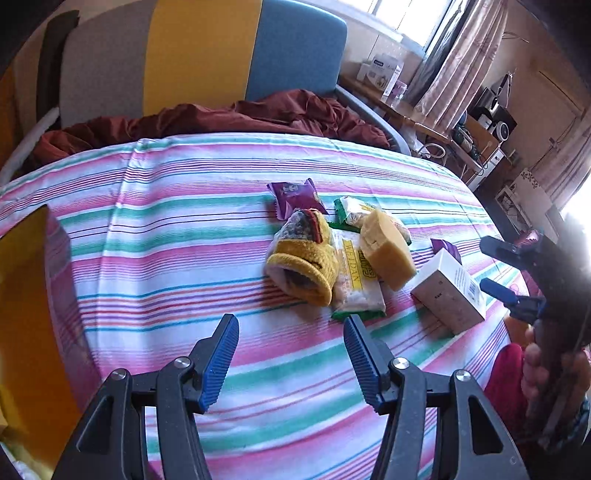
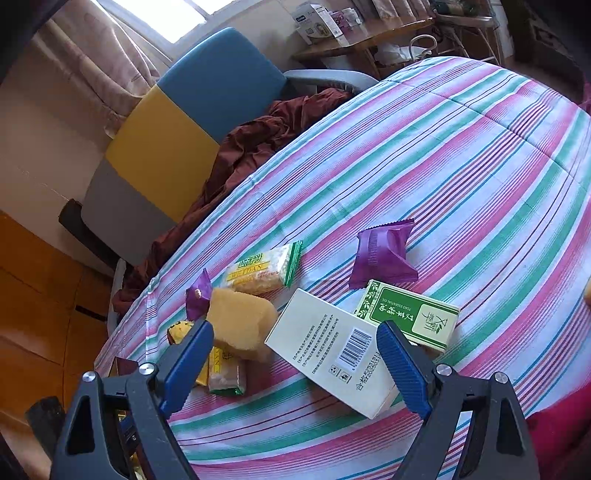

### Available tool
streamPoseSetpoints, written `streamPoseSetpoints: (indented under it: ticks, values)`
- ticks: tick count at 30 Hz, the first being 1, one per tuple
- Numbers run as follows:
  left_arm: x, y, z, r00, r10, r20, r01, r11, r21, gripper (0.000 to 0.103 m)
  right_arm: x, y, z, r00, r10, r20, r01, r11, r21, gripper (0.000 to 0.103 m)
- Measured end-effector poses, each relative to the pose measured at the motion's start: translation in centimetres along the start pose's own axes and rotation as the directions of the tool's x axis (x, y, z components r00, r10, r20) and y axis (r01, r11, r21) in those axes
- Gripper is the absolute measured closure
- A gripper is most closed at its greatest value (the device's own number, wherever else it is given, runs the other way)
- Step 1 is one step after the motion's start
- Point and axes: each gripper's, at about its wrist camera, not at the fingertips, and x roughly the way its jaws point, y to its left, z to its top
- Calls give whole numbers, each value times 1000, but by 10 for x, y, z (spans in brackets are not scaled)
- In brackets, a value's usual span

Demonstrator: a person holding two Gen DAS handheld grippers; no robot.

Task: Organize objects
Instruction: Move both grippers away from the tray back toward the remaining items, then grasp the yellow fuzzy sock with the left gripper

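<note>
The worktop (image 1: 184, 221) is covered with a cloth striped in pink, green and white. Behind it stands a chair (image 1: 221, 55) with a back in grey, yellow and blue panels, and a dark red cloth (image 1: 258, 114) lies crumpled on its seat. Daylight enters through a window (image 2: 173, 18) with pale pink curtains (image 1: 461, 55), and a wooden side table (image 2: 362, 40) carries some boxes.

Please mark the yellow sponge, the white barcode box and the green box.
yellow sponge (image 2: 240, 317): right wrist view, on its broad top face.
white barcode box (image 2: 325, 343): right wrist view, on the printed face beside the barcode.
green box (image 2: 406, 314): right wrist view, on its green label.
</note>
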Motion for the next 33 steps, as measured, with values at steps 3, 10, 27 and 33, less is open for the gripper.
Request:
streamPoseSetpoints:
  ticks: [3, 10, 27, 33]
  values:
    - [13, -3, 10, 1000, 2, -8, -2, 1000, -7, 43, 0, -1, -1, 1000, 13, -1, -13, 1000, 2, 12]
    - [38, -15, 40, 1000, -8, -7, 8, 1000, -9, 43, 1, -2, -2, 999, 35, -16, -35, 999, 8, 12]
    - [83, 2, 36, 999, 38, -9, -38, 999, -18, 62, 4, 1, -2, 999, 39, -18, -39, 999, -9, 12]
    - [54, 0, -10, 998, 49, 38, -51, 998, 35, 62, 5, 0, -1, 999, 35, -16, -35, 999, -6, 12]
